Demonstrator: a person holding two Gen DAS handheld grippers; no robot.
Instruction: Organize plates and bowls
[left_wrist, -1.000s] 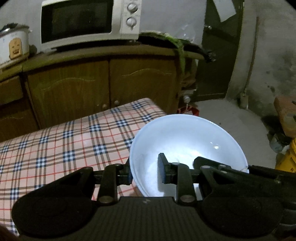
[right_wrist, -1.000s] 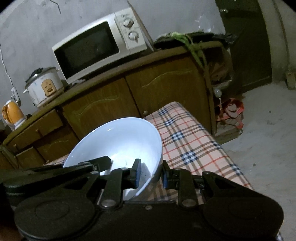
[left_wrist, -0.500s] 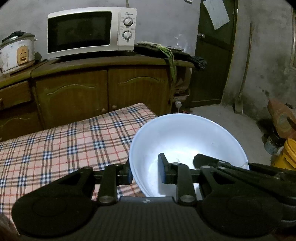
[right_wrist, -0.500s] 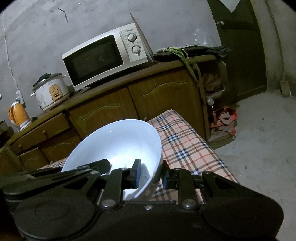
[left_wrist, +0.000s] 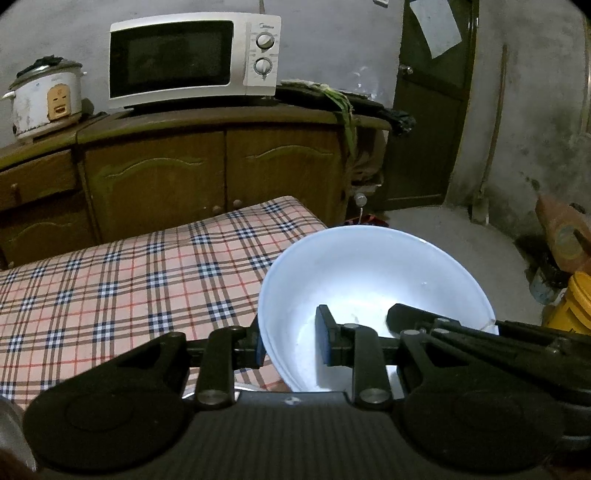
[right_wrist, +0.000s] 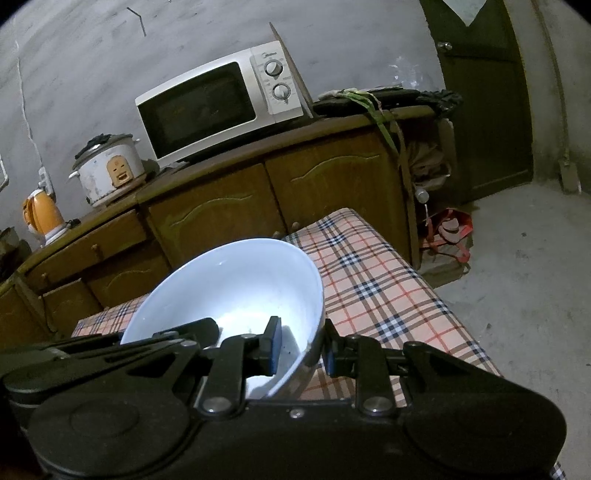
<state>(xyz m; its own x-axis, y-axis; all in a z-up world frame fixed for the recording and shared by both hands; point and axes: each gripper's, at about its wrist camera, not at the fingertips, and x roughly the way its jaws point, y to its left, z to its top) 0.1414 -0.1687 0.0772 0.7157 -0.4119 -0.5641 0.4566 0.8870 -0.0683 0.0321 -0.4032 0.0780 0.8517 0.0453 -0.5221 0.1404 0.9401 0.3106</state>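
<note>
A large white bowl (left_wrist: 369, 273) hangs in the air over the right end of a table with a plaid cloth (left_wrist: 110, 288). My left gripper (left_wrist: 291, 343) is shut on the bowl's left rim, one finger inside and one outside. My right gripper (right_wrist: 301, 349) is shut on the opposite rim of the same bowl (right_wrist: 236, 284) in the same way. In the left wrist view the right gripper's inner finger (left_wrist: 406, 317) reaches in over the bowl's right side. The bowl is empty and tilted slightly.
Behind the table stands a wooden cabinet (left_wrist: 221, 166) with a microwave (left_wrist: 184, 59), a rice cooker (left_wrist: 48, 99) and an orange kettle (right_wrist: 40, 214) on it. A dark door (left_wrist: 428, 110) and bare concrete floor (right_wrist: 524, 258) lie to the right. A yellow bucket (left_wrist: 576, 302) stands at the far right.
Both grippers have drawn back from the cabinet with the bowl still clamped between them; the microwave and cabinet now look farther off and more of the wall shows.
</note>
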